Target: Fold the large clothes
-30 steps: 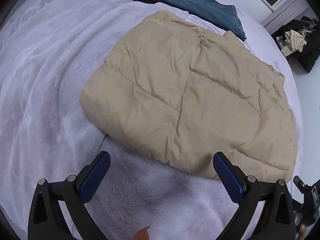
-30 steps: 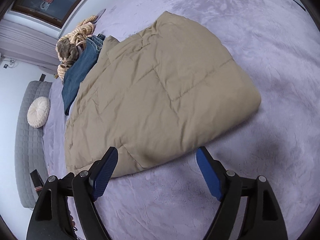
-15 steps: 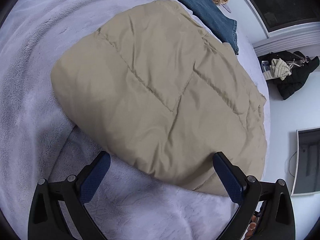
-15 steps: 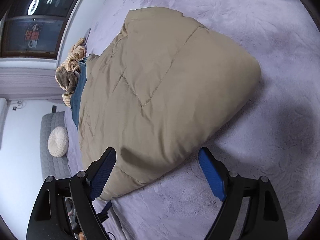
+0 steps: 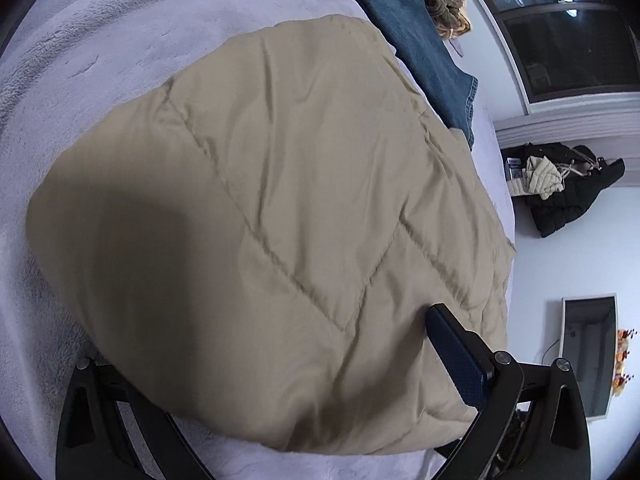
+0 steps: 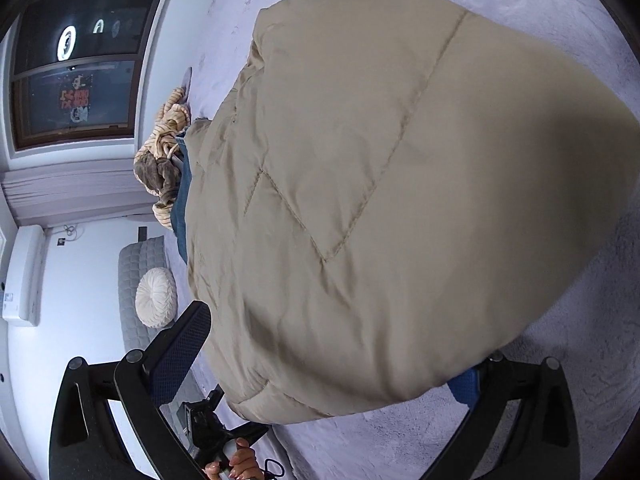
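We are working both grippers wide open around the near edge of the folded jacket point(image 5: 280, 220), lying on the bedspread point(image 5: 80, 60). The left gripper point(image 5: 276, 368) is straddling the edge, one finger buried under the fabric. The right gripper's point(image 6: 332, 360) jaws have just been opening, with the jacket bulging between them and the pads not pressing. Jeans point(image 5: 420, 40) are lying beyond the fingertips.
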